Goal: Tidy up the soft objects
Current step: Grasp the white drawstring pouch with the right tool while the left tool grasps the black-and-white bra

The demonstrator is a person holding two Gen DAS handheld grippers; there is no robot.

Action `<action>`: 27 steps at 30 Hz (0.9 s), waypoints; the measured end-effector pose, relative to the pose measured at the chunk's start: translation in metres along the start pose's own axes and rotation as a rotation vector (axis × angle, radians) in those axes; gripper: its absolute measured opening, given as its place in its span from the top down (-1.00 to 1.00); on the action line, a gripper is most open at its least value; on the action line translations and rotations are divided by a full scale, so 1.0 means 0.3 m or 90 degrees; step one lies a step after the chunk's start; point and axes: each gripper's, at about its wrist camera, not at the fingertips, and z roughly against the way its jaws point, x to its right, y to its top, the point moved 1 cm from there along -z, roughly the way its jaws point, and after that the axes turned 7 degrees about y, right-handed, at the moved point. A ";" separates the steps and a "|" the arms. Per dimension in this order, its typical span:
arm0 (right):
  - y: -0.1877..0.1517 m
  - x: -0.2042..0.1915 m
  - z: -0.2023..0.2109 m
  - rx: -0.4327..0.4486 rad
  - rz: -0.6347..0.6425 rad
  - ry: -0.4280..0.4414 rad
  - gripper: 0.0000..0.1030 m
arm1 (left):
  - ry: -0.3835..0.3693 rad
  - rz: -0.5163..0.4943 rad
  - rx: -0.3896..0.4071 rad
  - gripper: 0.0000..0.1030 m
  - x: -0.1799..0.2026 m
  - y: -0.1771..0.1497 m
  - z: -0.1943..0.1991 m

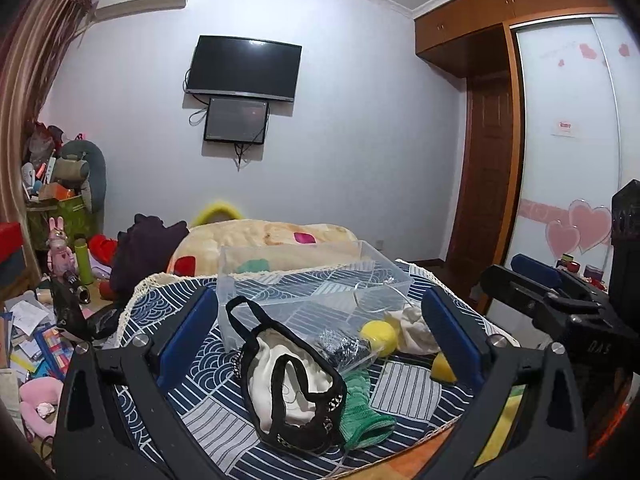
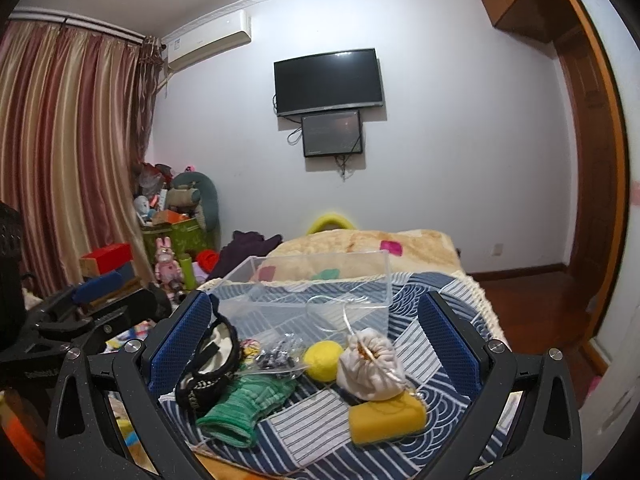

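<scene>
Both grippers — left gripper (image 1: 316, 328) and right gripper (image 2: 316, 334) — hovered wide apart, empty, above the green cloth (image 2: 244, 404) and clear box (image 2: 304, 296).

Across the lower part of the left wrist view, the left gripper (image 1: 316, 328) is matte black plastic with triangular cut-outs in its arms, a round silver screw at each finger joint, and textured blue pads (image 1: 188, 328). The right gripper (image 2: 314, 332) looks the same: black frame, silver screws, dimpled blue pads (image 2: 448, 332). Faint white lettering marks each black body.
</scene>
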 end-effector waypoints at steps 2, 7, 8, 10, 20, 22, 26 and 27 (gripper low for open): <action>-0.008 0.010 -0.008 -0.005 -0.004 -0.006 -0.96 | -0.001 0.008 -0.010 -0.88 -0.013 -0.005 -0.013; -0.031 0.052 -0.040 -0.033 -0.017 -0.019 -0.68 | 0.015 0.037 -0.062 -0.59 -0.062 -0.026 -0.078; -0.039 0.065 -0.044 -0.039 -0.021 -0.019 -0.63 | 0.016 0.049 -0.076 -0.54 -0.077 -0.034 -0.095; -0.056 0.090 -0.061 -0.057 -0.029 -0.022 -0.54 | 0.018 0.058 -0.099 -0.49 -0.091 -0.049 -0.123; -0.150 0.148 -0.160 -0.141 -0.043 -0.040 -0.46 | -0.005 0.034 -0.189 -0.54 -0.043 -0.153 -0.223; -0.168 0.166 -0.180 -0.156 -0.056 -0.039 -0.39 | -0.004 0.034 -0.206 -0.60 -0.040 -0.172 -0.242; -0.192 0.191 -0.217 -0.190 -0.074 -0.037 -0.13 | -0.004 0.045 -0.250 -0.63 -0.065 -0.211 -0.301; -0.196 0.195 -0.224 -0.195 -0.078 -0.034 -0.09 | -0.005 0.050 -0.256 -0.63 -0.068 -0.219 -0.309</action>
